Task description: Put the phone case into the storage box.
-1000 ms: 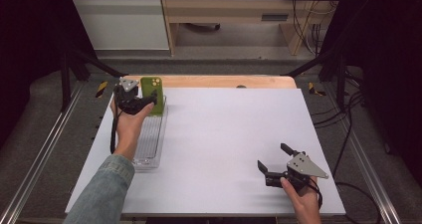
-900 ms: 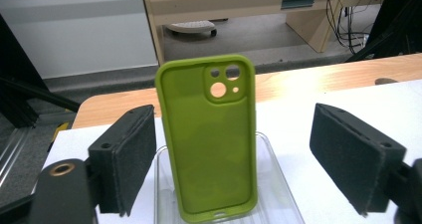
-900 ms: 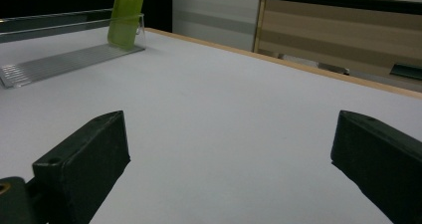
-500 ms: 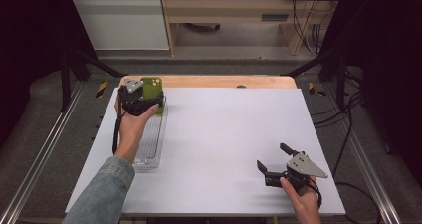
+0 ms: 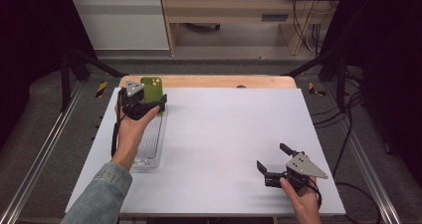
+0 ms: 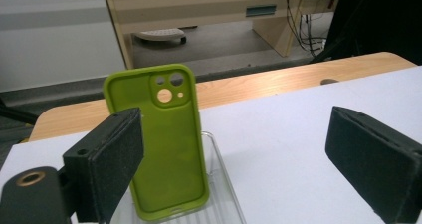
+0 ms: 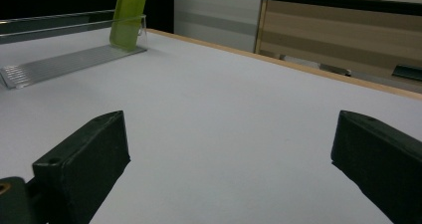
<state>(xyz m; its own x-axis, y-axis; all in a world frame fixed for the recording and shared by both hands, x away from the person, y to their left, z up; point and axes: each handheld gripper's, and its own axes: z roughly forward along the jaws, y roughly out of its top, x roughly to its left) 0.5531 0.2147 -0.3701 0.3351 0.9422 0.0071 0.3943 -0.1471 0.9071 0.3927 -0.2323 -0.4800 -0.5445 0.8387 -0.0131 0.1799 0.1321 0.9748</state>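
high view, left gripper (image 5: 149, 106): far-left of the table, held just near of the green phone case (image 5: 152, 85); jaws have just been opening, now spread wide, nothing pinched between them.
high view, case: stands upright at the far end of the clear ribbed rack (image 5: 152, 143), close to the table's far edge.
high view, risk: hand sits right over the rack; a careless pull back could drag a jaw or the trailing cable across the case and tip it.
high view, right gripper (image 5: 273, 162): near-right on the white table (image 5: 229, 129), jaws apart, empty, well away from the rack. No threat from here.
left gripper view, case (image 6: 161, 139): upright, camera cutouts at top, bottom edge seated in the rack (image 6: 219, 184).
left gripper view, jaws: wide apart; left pad overlaps the case's left edge in the picture, contact or a small gap, can't tell; right pad well clear.
left gripper view, risk: if that left pad is brushing it, any sideways shift would nudge the case out of its slot or topple it off the far edge. Backing straight away looks safer.
right gripper view, case (image 7: 128, 17): far left, leaning slightly in the rack (image 7: 59, 64), top cropped.
right gripper view, jaws: apart, bare table between them.
right gripper view, risk: the lean suggests a shallow hold; a table bump may drop it.
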